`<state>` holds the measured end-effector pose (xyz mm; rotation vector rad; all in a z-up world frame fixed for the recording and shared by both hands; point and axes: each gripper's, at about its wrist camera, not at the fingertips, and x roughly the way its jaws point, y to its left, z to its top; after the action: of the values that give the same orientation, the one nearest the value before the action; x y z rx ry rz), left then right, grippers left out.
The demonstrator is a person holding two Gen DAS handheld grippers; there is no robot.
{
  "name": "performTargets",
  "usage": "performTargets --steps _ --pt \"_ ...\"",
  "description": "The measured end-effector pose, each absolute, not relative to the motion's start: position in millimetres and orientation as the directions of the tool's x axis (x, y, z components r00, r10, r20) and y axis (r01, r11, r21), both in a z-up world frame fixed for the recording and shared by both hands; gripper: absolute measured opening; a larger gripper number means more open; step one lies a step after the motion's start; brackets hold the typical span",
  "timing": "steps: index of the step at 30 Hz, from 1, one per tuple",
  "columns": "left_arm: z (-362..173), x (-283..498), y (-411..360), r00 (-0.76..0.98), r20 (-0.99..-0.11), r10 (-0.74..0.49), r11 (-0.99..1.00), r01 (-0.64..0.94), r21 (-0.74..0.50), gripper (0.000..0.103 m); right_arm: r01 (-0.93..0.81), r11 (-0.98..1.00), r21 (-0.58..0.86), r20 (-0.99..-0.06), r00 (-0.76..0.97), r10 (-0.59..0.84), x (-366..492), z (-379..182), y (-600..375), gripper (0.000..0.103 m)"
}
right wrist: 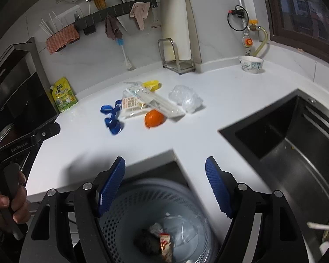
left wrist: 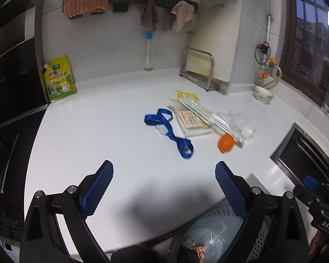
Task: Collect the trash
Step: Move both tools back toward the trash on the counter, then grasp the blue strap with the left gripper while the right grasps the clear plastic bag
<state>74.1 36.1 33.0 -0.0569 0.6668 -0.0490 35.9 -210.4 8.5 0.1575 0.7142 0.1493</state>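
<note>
Trash lies in a loose pile on the white counter [left wrist: 98, 135]: a blue ribbon [left wrist: 168, 131] [right wrist: 111, 118], an orange peel [left wrist: 225, 143] [right wrist: 154, 118], a flat printed packet [left wrist: 192, 120] [right wrist: 131, 105], a long clear wrapper [left wrist: 210, 116] [right wrist: 158, 102], crumpled clear plastic [left wrist: 239, 120] [right wrist: 185, 97] and a yellow scrap [left wrist: 189, 95] [right wrist: 151, 84]. A grey perforated bin [right wrist: 129, 210] [left wrist: 219, 230] below the counter edge holds some wrappers. My left gripper [left wrist: 164, 175] is open and empty over the counter's front. My right gripper [right wrist: 164, 171] is open and empty above the bin.
A dark sink [right wrist: 285, 144] is set in the counter at the right. A patterned bowl [right wrist: 251, 63] [left wrist: 263, 94], a metal rack with a cutting board [left wrist: 199, 70] [right wrist: 175, 54], a bottle brush [left wrist: 148, 54] and a yellow pouch [left wrist: 59, 79] [right wrist: 63, 96] stand along the wall.
</note>
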Motion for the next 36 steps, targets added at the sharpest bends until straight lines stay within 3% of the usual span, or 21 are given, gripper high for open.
performTargets --steps 19,36 --pt "-3.5 187.4 34.8 0.719 -0.695 0.008 0.996 -0.071 -0.061 0.093 -0.157 0.982 0.107 -0.703 0.686 0.186 224.0 -8.8 -224.8 0.079" --pt "-32.7 227.2 32.4 0.672 -0.74 0.021 0.992 -0.109 -0.07 0.093 -0.177 0.978 0.108 -0.761 0.619 0.196 287.2 -44.8 -220.9 0.079"
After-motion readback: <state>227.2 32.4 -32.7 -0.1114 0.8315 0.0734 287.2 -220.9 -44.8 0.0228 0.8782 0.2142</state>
